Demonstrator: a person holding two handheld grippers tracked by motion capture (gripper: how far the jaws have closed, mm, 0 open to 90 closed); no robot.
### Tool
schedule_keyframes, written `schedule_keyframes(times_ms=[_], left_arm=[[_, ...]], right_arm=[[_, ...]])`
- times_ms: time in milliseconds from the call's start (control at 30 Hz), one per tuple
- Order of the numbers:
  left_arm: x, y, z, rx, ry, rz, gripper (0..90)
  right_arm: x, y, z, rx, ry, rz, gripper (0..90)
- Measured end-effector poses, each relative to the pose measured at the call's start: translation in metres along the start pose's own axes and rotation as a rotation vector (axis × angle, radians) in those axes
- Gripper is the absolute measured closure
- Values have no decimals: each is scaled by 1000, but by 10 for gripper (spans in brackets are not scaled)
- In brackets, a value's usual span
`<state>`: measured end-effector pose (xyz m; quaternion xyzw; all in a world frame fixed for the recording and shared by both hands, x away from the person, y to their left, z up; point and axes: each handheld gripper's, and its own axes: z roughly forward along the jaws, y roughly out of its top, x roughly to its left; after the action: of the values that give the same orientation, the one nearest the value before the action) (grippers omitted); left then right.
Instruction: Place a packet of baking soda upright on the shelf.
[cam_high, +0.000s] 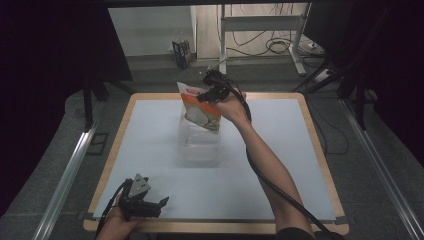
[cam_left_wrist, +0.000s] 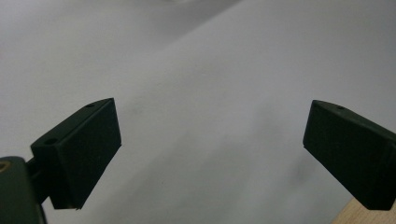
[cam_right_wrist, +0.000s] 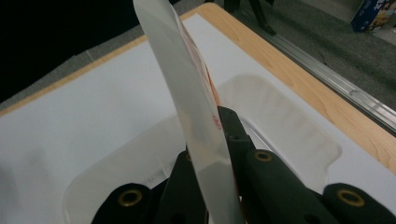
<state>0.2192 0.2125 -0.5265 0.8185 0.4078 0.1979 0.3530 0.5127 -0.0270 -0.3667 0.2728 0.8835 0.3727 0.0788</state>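
A flat snack bag (cam_high: 200, 106), white and orange with a red label, hangs upright above a clear plastic bin (cam_high: 200, 145) in the middle of the table. My right gripper (cam_high: 207, 94) is shut on the bag's upper edge. In the right gripper view the bag (cam_right_wrist: 187, 107) stands edge-on between the jaws, over the clear bin (cam_right_wrist: 285, 130). My left gripper (cam_high: 156, 204) rests low at the table's near left edge, held by a hand. In the left gripper view its jaws stand wide apart over the white tabletop, and the left gripper (cam_left_wrist: 212, 154) is open and holds nothing.
The white tabletop (cam_high: 280, 165) has a wooden rim (cam_high: 320, 155). A metal rail (cam_high: 65, 175) runs along the left side and another along the right. A desk frame with cables (cam_high: 275, 45) stands behind the table.
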Motion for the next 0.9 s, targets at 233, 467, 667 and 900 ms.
schedule_keyframes(times_ms=[233,467,667,900], left_arm=[[0,0,0,-1,0,-4,43],[2,0,0,-6,-8,-22,42],[2,-1,0,-5,-7,-22,42],[2,-1,0,-4,-7,-25,42]], right_arm=[[-4,-10,11,17,10,19,889],[-6,-17,27,29,15,19,888],[-9,-26,35,24,10,14,887],[-11,-32,35,25,14,19,886]])
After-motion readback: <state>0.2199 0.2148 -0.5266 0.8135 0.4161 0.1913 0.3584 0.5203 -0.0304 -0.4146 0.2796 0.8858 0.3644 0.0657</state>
